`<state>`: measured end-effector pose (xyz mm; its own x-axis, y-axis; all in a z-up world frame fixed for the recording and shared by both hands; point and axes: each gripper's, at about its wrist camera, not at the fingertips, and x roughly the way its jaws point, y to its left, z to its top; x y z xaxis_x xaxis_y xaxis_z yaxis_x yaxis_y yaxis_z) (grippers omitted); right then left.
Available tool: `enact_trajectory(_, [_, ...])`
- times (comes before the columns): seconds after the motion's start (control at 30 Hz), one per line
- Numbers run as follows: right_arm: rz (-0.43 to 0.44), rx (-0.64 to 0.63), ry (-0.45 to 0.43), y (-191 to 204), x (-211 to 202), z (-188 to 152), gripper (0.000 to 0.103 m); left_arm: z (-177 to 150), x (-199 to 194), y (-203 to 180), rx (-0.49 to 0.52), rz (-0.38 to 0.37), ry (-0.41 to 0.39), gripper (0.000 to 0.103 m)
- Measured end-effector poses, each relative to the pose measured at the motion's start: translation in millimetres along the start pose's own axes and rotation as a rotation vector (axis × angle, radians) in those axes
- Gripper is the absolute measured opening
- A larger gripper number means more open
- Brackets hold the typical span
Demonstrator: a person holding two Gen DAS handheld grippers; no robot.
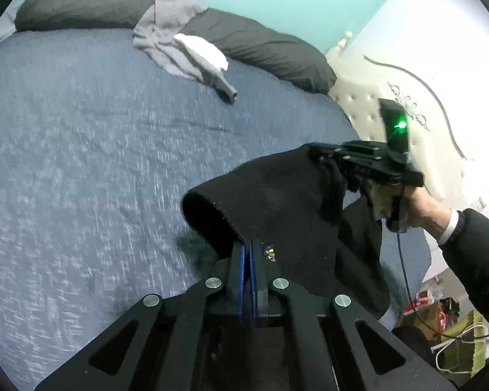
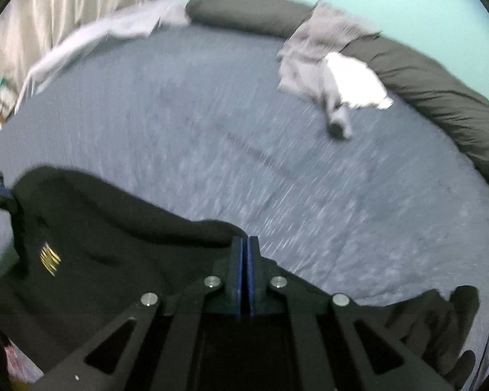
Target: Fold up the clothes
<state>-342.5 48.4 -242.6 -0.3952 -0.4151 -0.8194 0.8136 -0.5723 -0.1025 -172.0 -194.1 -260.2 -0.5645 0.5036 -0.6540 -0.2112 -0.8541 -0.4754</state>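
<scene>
Left wrist view: the blue bed [image 1: 97,150] fills the left side, with a dark pillow [image 1: 81,3] along its far edge and a grey garment [image 1: 169,29] draped over that pillow, a white cloth [image 1: 205,49] lying on the grey one. At the bottom centre the left gripper [image 1: 248,244] is clenched on an edge of the black garment [image 1: 277,202], which is lifted above the bed. Further right, the right gripper [image 1: 329,159] grips the same garment at another edge, held by the person's hand [image 1: 420,205]; a white headboard [image 1: 407,114] stands behind.

Right wrist view: the black garment [image 2: 97,244], with a small yellow print [image 2: 50,259], spreads across the lower left. The right gripper [image 2: 244,244] is pinched tight on its edge at the centre. The picture is blurred.
</scene>
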Motion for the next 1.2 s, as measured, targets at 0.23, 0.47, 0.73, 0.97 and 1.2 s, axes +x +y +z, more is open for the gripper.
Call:
enact_trajectory(0.23, [-0.047,0.045,-0.164,-15,-67,47,0.002,43,-36,1,0.010,0.031,-0.095,0.002])
enact_trajectory(0.47, [-0.103,0.072,-0.264,-19,-96,110,0.002,106,-74,5,0.035,0.083,-0.193,0.002])
enact_trajectory(0.73, [-0.137,0.110,-0.303,-23,-86,186,0.002,156,-69,35,0.016,0.161,-0.177,0.003])
enact_trajectory(0.97, [-0.166,0.140,-0.138,-21,13,169,0.002,141,20,104,-0.096,0.219,-0.040,0.003])
enact_trajectory(1.2, [-0.158,0.179,-0.011,-21,91,130,0.002,117,79,151,-0.207,0.214,0.030,0.007])
